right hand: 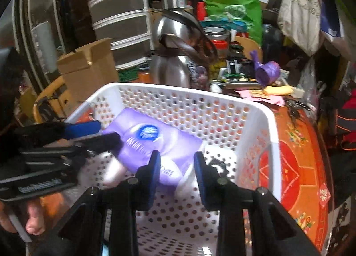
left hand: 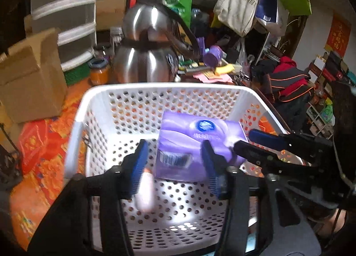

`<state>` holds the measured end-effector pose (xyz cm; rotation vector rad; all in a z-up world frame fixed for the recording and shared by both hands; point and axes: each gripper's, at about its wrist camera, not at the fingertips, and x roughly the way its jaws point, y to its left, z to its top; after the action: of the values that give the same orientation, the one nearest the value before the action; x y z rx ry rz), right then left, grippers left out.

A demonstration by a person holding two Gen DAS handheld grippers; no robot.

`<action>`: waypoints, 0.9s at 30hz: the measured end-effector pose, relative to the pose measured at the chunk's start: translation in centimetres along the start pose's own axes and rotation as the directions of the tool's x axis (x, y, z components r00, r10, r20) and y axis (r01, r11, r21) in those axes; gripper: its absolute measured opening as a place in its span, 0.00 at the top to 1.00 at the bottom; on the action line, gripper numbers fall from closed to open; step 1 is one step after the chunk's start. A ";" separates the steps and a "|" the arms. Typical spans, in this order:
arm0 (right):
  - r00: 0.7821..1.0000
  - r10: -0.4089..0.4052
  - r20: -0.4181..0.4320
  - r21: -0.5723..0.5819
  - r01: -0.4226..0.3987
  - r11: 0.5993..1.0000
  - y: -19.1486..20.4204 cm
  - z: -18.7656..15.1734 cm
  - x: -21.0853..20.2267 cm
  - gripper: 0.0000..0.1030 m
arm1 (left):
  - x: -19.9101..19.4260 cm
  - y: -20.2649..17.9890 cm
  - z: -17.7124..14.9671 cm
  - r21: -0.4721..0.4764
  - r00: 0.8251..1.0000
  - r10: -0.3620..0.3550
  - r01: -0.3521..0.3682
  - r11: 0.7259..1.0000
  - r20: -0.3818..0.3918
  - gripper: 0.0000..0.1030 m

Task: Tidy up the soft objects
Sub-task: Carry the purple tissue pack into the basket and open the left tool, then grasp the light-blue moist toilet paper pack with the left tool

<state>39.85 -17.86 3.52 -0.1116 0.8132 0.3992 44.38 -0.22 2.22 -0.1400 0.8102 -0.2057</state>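
A purple tissue pack (left hand: 195, 144) (right hand: 151, 142) lies tilted inside the white perforated basket (left hand: 169, 86) (right hand: 178, 90). My left gripper (left hand: 175, 162) (right hand: 106, 132) stands open over the pack's near end. Its blue pads (left hand: 142, 162) are apart from the wrapper. My right gripper (right hand: 176, 167) (left hand: 242, 140) comes in from the other side and is shut on the pack's end, which shows between its pads. A pale, blurred soft object (left hand: 144, 193) (right hand: 112, 171) lies on the basket floor beside the pack.
The basket sits on an orange-red patterned table cover (left hand: 44, 167) (right hand: 296, 155). Behind it stand a steel kettle (left hand: 144, 55) (right hand: 173, 62), a cardboard box (left hand: 29, 78), an orange jar (left hand: 99, 73) and a purple scoop (left hand: 213, 55). A hand (right hand: 33, 218) holds the left gripper.
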 end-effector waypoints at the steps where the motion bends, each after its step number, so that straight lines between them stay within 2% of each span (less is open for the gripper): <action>1: 1.000 0.016 0.007 0.025 -0.016 1.000 -0.5 -0.1 -0.2 0.67 | -0.3 -0.1 0.1 0.012 1.000 0.016 -0.016 1.000 0.021 0.29; 2: 1.000 0.023 0.016 0.042 -0.024 0.999 -0.8 -0.2 -0.4 0.58 | -0.6 0.0 0.2 0.019 0.999 0.028 -0.029 0.999 0.032 0.20; 5: 0.999 0.012 0.051 0.075 -0.015 0.997 -1.7 -0.2 -1.6 0.40 | -2.1 0.2 0.4 0.021 0.997 0.027 -0.029 0.999 0.072 0.17; 9: 0.997 -0.008 0.080 0.138 -0.003 0.990 -2.8 -0.3 -3.6 0.38 | -3.8 0.9 0.0 -0.006 0.997 0.005 -0.004 1.000 0.081 0.17; 12: 0.993 -0.034 0.114 0.153 0.016 0.988 -2.8 -1.2 -5.6 0.32 | -5.2 1.4 -1.0 -0.011 0.996 -0.034 0.035 0.999 0.083 0.17; 15: 0.990 -0.024 0.142 0.148 0.003 0.989 -2.3 -2.7 -7.4 0.30 | -6.9 1.3 -2.4 -0.006 0.996 -0.034 0.034 0.999 0.083 0.16; 18: 0.988 -0.039 0.149 0.146 0.017 0.989 -1.5 -4.7 -8.8 0.29 | -8.6 1.2 -4.1 -0.003 0.996 -0.006 0.006 1.000 0.084 0.16; 27: 0.986 0.011 0.168 0.141 -0.035 0.989 0.9 -13.4 -12.2 0.25 | -14.1 1.1 -12.0 0.025 0.993 -0.025 0.022 0.999 0.117 0.15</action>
<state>22.81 -24.07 3.28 0.0653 0.6762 0.3657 26.25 3.59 3.75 -0.1382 0.6895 -0.2269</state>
